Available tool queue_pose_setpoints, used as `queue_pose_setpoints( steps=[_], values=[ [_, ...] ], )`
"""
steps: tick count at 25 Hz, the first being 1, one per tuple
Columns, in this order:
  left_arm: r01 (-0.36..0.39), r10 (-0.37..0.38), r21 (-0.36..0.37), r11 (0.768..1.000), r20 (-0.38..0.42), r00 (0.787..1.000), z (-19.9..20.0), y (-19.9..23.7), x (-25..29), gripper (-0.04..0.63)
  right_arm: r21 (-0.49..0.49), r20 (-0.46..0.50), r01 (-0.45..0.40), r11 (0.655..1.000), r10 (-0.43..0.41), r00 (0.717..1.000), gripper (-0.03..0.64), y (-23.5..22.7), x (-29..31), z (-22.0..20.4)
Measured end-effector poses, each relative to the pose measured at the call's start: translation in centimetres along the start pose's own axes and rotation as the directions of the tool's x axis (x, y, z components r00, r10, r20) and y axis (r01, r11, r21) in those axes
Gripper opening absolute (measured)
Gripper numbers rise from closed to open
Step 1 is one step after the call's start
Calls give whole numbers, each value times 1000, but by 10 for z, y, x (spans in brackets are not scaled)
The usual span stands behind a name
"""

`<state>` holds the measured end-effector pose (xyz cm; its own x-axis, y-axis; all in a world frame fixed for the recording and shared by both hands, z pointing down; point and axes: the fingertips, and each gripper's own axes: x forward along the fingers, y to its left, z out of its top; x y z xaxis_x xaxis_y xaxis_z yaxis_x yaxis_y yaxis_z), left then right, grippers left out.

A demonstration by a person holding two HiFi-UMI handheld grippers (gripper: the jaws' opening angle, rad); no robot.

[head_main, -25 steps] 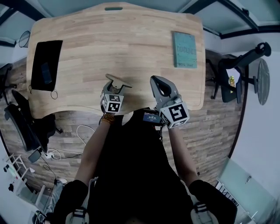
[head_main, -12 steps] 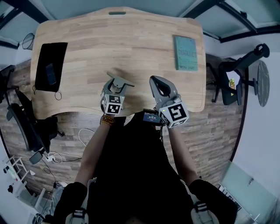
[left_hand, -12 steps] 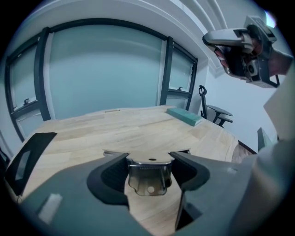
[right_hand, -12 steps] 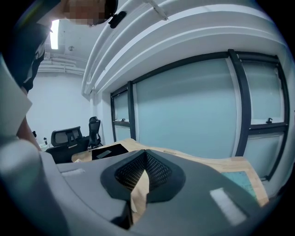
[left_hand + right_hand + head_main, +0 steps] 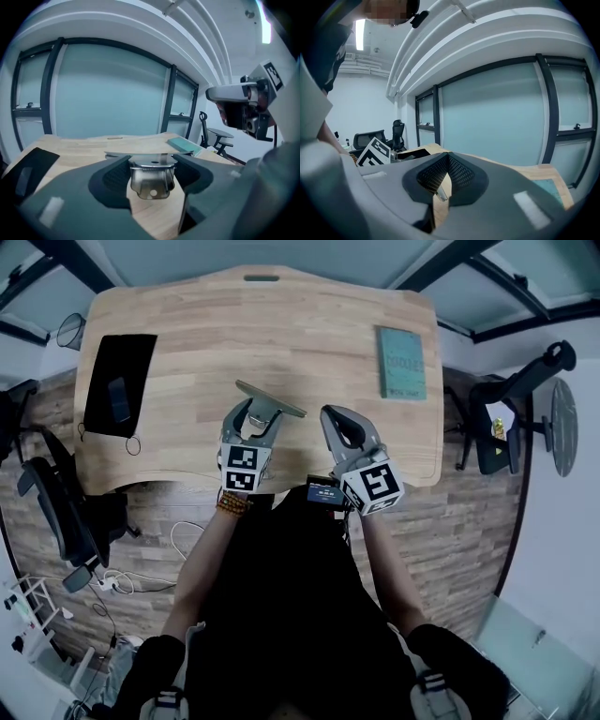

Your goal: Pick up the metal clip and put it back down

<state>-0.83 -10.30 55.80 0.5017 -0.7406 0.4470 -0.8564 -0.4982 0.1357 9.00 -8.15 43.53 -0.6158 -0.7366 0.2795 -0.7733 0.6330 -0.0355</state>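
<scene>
Left gripper view only: metal clip's (image 5: 151, 180) serrated edge

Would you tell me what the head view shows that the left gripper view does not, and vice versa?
Only the head view shows the floor cables and the marker cube on the left tool. Only the left gripper view shows the ceiling and the pads gripping the metal clip. Both show the clip, teal book, black mat, table and right tool.
</scene>
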Motion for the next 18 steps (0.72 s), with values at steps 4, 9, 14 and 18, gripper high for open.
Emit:
queue_pose_setpoints(
  steps=[4,9,14,18],
  values=[
    [-4,3,12,1000,59,998,27,2,-13,299,-12,8,-4,1000,4,1000,23,4,1,5],
    [-17,18,-13,1000,145,989,61,8,-34,299,-31,26,-4,1000,5,1000,23,7,2,16],
    [-35,39,-21,999,233,972,92,15,-54,299,-69,55,-28,997,32,998,23,18,1,36],
    [-44,49,-23,999,294,954,115,18,-69,299,-102,87,-46,994,55,995,23,29,1,58]
  ],
)
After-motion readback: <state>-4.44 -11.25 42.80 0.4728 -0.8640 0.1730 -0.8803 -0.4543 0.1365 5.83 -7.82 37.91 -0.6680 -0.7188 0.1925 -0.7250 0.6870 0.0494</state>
